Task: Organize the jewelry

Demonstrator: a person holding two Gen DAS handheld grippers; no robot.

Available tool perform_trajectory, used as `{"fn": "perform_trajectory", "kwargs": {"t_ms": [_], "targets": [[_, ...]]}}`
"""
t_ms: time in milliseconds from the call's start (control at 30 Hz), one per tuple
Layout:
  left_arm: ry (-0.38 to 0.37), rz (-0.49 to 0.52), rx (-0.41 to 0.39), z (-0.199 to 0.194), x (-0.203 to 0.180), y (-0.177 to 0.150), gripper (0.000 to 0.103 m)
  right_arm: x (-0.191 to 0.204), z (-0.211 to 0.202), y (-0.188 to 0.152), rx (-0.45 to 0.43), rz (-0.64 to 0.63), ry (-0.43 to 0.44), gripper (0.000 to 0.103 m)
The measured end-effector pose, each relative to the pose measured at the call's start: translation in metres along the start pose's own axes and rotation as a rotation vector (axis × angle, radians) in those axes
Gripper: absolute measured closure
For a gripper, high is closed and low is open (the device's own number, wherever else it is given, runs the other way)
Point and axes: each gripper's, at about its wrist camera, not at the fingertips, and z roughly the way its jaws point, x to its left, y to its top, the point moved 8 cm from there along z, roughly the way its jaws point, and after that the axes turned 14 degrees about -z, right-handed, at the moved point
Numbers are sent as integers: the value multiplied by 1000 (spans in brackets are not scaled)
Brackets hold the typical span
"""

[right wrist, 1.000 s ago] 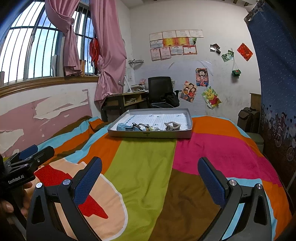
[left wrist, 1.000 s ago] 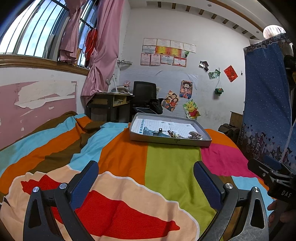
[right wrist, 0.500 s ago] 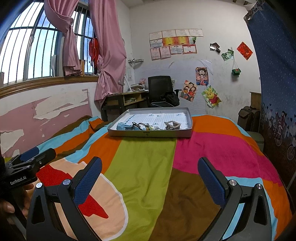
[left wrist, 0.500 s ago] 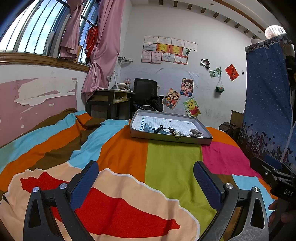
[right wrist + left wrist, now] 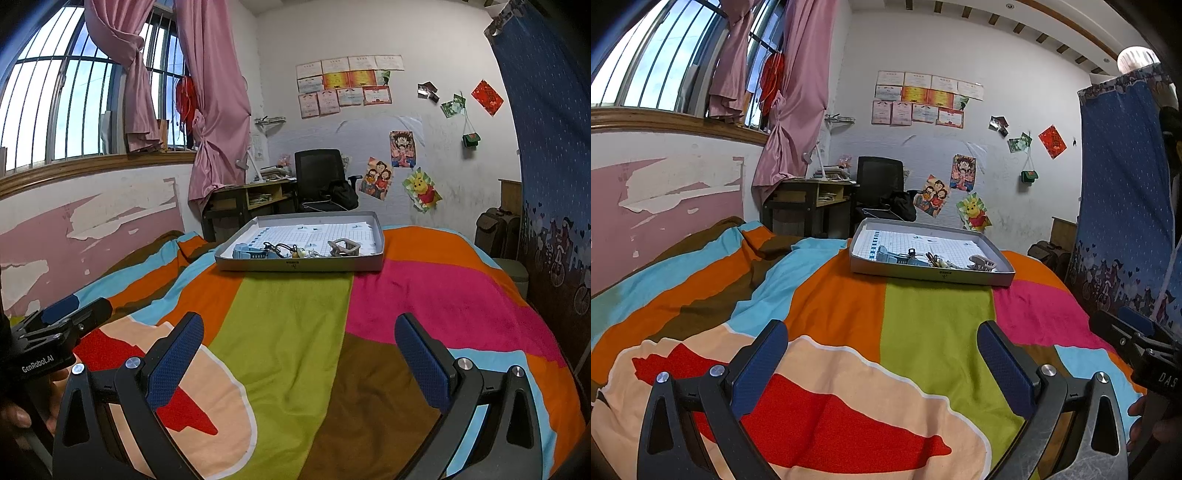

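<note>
A shallow grey tray (image 5: 931, 275) (image 5: 299, 264) lined with grid paper sits far ahead on the striped bedspread. Along its near side lie a light blue watch (image 5: 248, 253) (image 5: 884, 255), a tangle of small jewelry (image 5: 291, 252) (image 5: 932, 259) and a beige hair claw (image 5: 344, 247) (image 5: 981, 263). My left gripper (image 5: 882, 363) is open and empty, low over the bedspread, well short of the tray. My right gripper (image 5: 299, 354) is also open and empty, equally far back. Each gripper shows at the edge of the other's view.
The bedspread (image 5: 295, 332) has orange, green, pink and brown stripes. A peeling pink wall (image 5: 665, 199) runs along the left. A desk (image 5: 251, 199) and black chair (image 5: 321, 177) stand beyond the bed. A blue curtain (image 5: 1123, 206) hangs at the right.
The left wrist view has tilted down slightly, so the tray sits a little higher in it. The right gripper has barely moved. Both stay open.
</note>
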Motion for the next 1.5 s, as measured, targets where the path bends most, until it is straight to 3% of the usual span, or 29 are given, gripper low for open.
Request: {"fn": "perform_trajectory", "kwargs": {"t_ms": [1500], "targets": [[-7, 13, -15, 0, 5, 8, 0, -1, 0, 1, 2, 2, 0, 1]]}}
